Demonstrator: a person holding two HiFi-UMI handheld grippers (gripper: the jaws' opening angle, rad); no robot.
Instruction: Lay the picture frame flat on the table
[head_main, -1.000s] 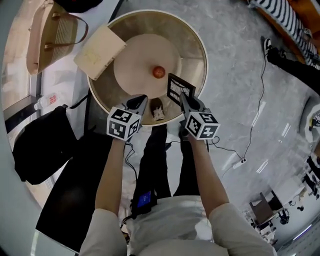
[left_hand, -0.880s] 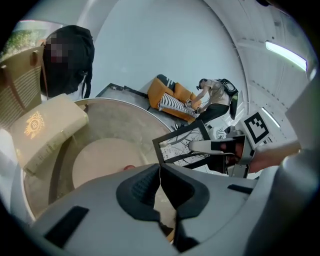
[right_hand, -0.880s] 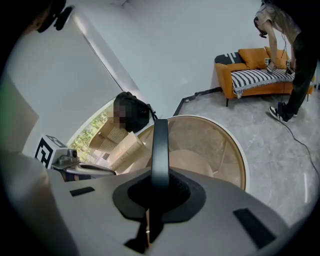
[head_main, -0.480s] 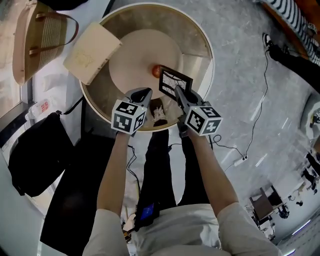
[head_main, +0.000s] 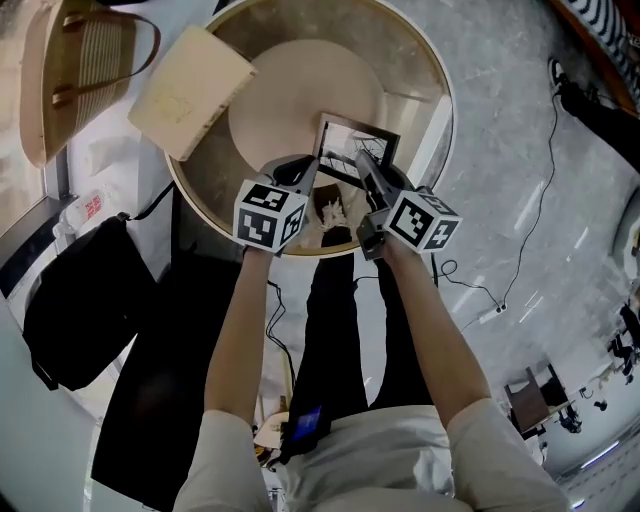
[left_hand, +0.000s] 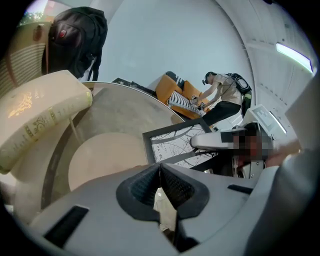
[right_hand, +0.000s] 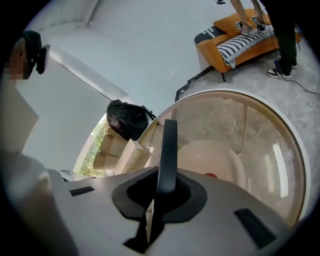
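The picture frame (head_main: 356, 150), black-edged with a branch print, hangs tilted and face up low over the round glass table (head_main: 440, 120); I cannot tell whether it touches the table. My right gripper (head_main: 366, 168) is shut on the frame's near right edge. In the right gripper view the frame (right_hand: 168, 145) runs edge-on between the pads of the right gripper (right_hand: 165, 185). My left gripper (head_main: 306, 172) hovers just left of the frame, shut with nothing in it. In the left gripper view the left gripper's (left_hand: 160, 172) pads meet, with the frame (left_hand: 172, 145) beyond.
A cream book-shaped box (head_main: 190, 90) overhangs the table's far left rim. A red ball (right_hand: 211, 175) lies on the beige disc (head_main: 290, 90) under the glass. A small brown and white object (head_main: 330, 212) sits at the near rim. A wicker bag (head_main: 70, 70) and black backpack (head_main: 80, 300) are at left.
Both grippers have sunk and pushed further over the table. The frame has tipped from near upright to face up, and it now hides the red ball in the head view.
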